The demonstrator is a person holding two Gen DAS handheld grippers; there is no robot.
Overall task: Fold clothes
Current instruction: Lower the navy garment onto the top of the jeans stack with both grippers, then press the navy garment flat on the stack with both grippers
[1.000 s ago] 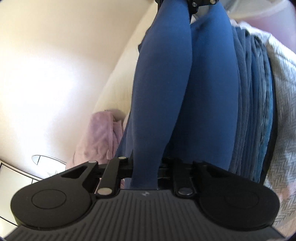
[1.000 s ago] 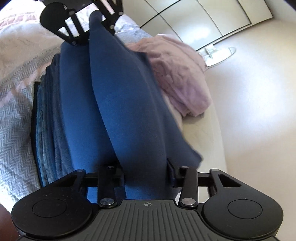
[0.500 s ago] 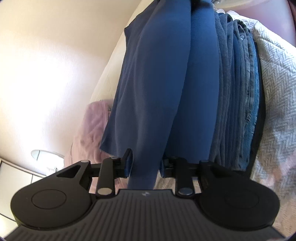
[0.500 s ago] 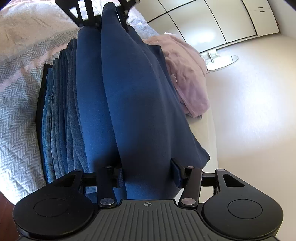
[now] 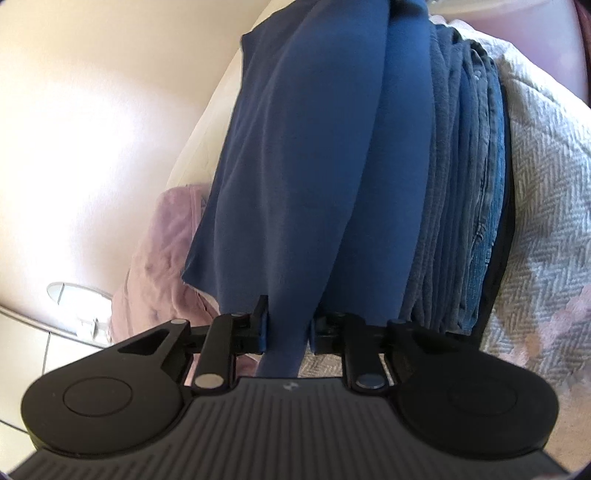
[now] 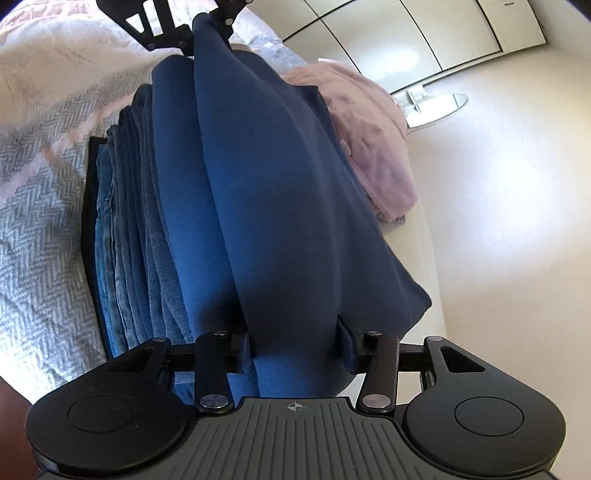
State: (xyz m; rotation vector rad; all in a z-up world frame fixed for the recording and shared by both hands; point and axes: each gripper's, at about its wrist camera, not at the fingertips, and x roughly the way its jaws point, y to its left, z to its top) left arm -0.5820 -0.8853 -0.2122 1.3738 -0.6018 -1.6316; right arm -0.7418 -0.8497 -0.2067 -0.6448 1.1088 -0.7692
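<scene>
Landmark: the stack of folded clothes [image 5: 458, 206], blue and grey layers lying on a dark flat base [image 6: 88, 206] on the herringbone bedspread [image 5: 546, 177]; every place below is told against this stack

Blue garment [image 5: 295, 155]: a smooth, deep blue cloth stretched between the two grippers; it hangs in long folds against the stack's top side, one loose corner falling past the stack's edge on the side away from the bedspread

Left gripper [image 5: 286, 326]: jaws drawn in narrow and clamped on one end of the blue garment; the cloth is bunched thin between the fingers [image 5: 258, 321]; in the right wrist view this gripper shows at the far end of the stack, cloth gathered in it

Right gripper [image 6: 295, 345]: jaws set somewhat wider yet filled with a thick fold of the blue garment, which they grip at the stack's near end in its own view

Pink garment [image 6: 369, 147]: a crumpled heap just beside the stack, on the side away from the bedspread; partly hidden by the blue garment

Wardrobe doors [image 6: 424, 33]: pale panels well apart from the stack, beyond the pink garment
</scene>
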